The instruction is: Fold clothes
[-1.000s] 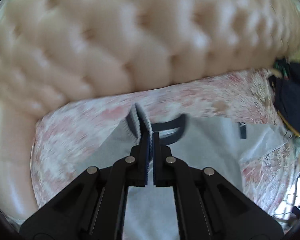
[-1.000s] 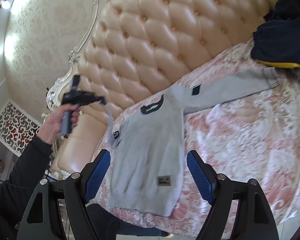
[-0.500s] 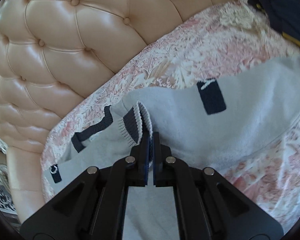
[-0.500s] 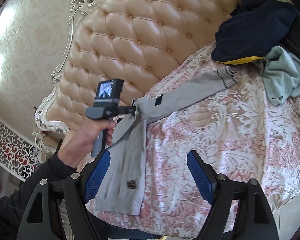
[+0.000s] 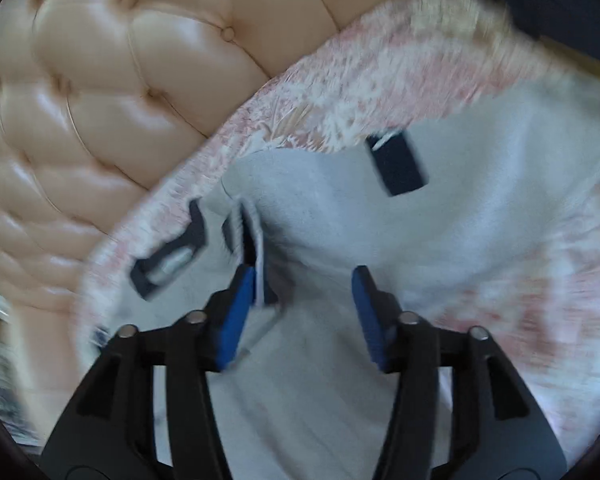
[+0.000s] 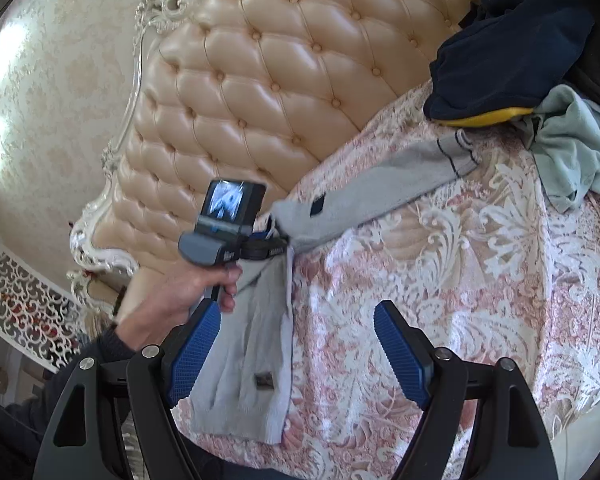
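On the bed's pink-and-white floral lace coverlet [image 6: 440,280], close under the tufted peach leather headboard [image 6: 268,80], lies the light grey knitted sweater with navy trim [image 6: 244,352], its body folded narrow and one sleeve stretched toward the heap of dark navy and pale green clothes [image 6: 512,52]. The left gripper [image 5: 304,296] is opening above it, the striped cuff [image 5: 248,236] touching only one blue pad. The right gripper [image 6: 296,356] hangs wide apart, holding nothing, over the coverlet.
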`<state>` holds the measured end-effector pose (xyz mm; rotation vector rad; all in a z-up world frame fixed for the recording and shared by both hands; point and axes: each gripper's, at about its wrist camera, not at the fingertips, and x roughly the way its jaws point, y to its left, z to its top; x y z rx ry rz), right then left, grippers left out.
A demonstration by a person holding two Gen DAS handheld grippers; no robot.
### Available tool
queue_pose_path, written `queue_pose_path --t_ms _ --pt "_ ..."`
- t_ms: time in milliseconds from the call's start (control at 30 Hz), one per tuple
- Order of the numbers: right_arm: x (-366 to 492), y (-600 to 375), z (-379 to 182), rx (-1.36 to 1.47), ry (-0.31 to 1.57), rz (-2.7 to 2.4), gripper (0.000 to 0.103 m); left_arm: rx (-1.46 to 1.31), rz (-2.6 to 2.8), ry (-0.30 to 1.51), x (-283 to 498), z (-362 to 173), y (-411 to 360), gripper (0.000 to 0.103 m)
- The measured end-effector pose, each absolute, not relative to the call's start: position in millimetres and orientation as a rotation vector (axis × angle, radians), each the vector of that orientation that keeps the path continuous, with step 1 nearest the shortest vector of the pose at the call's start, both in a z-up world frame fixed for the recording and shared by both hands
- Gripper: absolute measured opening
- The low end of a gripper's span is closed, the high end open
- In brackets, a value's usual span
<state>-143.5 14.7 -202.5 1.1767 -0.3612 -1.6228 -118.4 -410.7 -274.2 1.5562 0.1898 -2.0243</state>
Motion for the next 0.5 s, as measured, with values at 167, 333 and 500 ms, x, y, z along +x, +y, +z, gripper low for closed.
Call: queue_pose_path --t_ms 167,333,500 --pt "-163 16 -201 1.13 -0.442 -1.628 0.09 1.251 -2.213 0.823 -20 -220 -463 0.059" --pt "-198 2 -222 1.144 -0.584 -1.586 0.103 0.99 -2.081 1.199 98 -257 -527 0.05" --pt "-241 -13 -246 1.177 -0.674 -1.615 0.103 0.868 -1.944 1.445 157 -311 -561 0.04"
